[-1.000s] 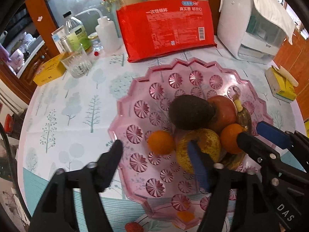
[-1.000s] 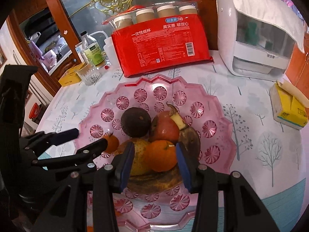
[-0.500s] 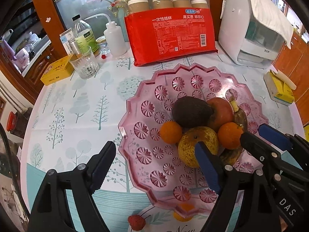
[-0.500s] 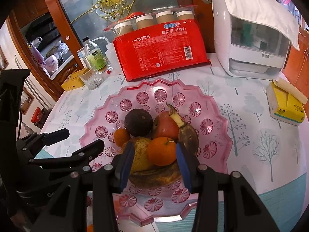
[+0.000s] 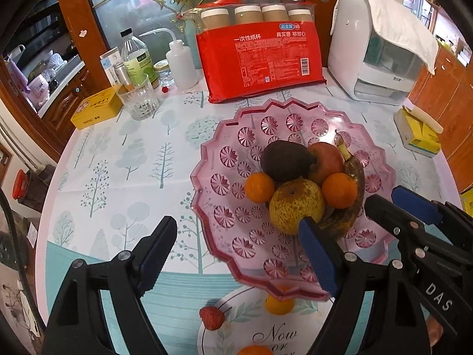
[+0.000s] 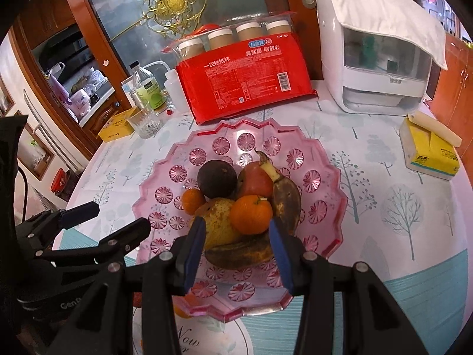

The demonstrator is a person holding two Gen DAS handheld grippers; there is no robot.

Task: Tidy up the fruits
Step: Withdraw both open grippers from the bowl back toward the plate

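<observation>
My left gripper [image 5: 236, 250] hangs over the near rim of the pink fruit plate [image 5: 224, 159], its jaws just widened and spread apart with nothing between them; my right gripper [image 6: 236, 245] is parted too, gripping nothing, its blue pads [image 6: 195, 251] above the heap; on the plate sit an avocado [image 5: 283, 161], an apple [image 5: 325, 161], a pear [image 5: 295, 205], two oranges [image 5: 339, 190] and a browned banana [image 6: 285, 198], all touching.
</observation>
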